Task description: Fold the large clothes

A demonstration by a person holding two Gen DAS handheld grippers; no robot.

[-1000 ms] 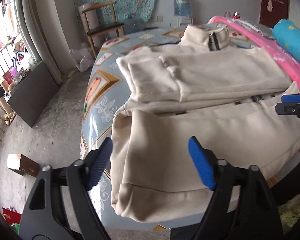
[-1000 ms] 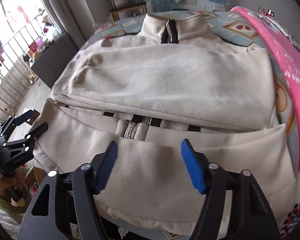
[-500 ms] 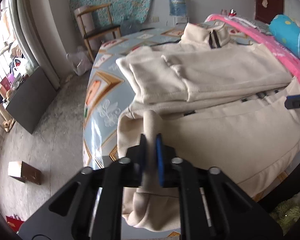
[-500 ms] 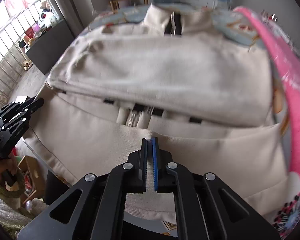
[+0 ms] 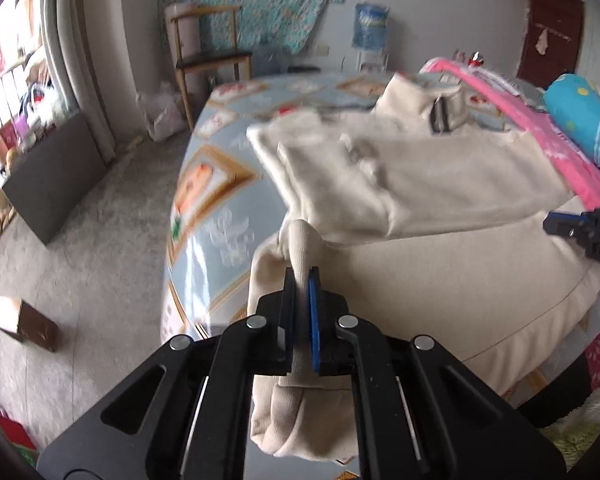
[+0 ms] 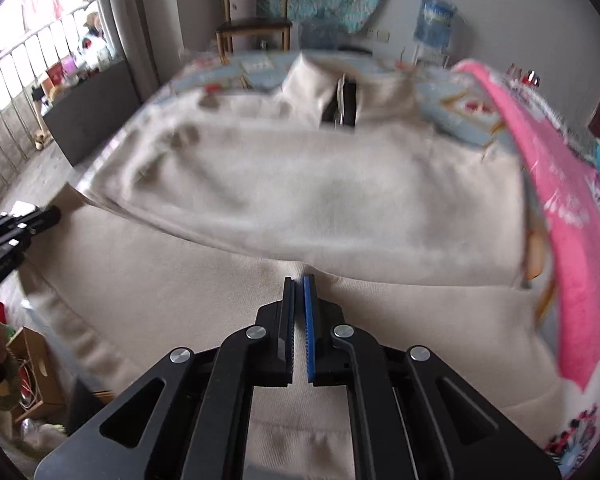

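A large cream zip jacket (image 5: 440, 184) lies on the bed (image 5: 216, 208), collar at the far end, both sleeves folded across its chest. It fills the right wrist view (image 6: 320, 196) too. My left gripper (image 5: 301, 276) is shut on a pinch of the jacket's lower left hem corner, lifted off the bed. My right gripper (image 6: 299, 282) is shut on a fold of the jacket's lower part near the middle. Each gripper shows at the edge of the other's view, the right one (image 5: 580, 228) and the left one (image 6: 16, 228).
A pink blanket (image 6: 560, 200) and a turquoise pillow (image 5: 580, 120) lie along the bed's right side. A wooden chair (image 5: 208, 52), a water dispenser (image 5: 370, 28) and a dark cabinet (image 5: 56, 172) stand beyond the bed. A small box (image 5: 24, 322) sits on the floor at left.
Both grippers went from open above the hem to shut on the cloth. They have since lifted the lower part and carried it toward the collar, covering the zip.
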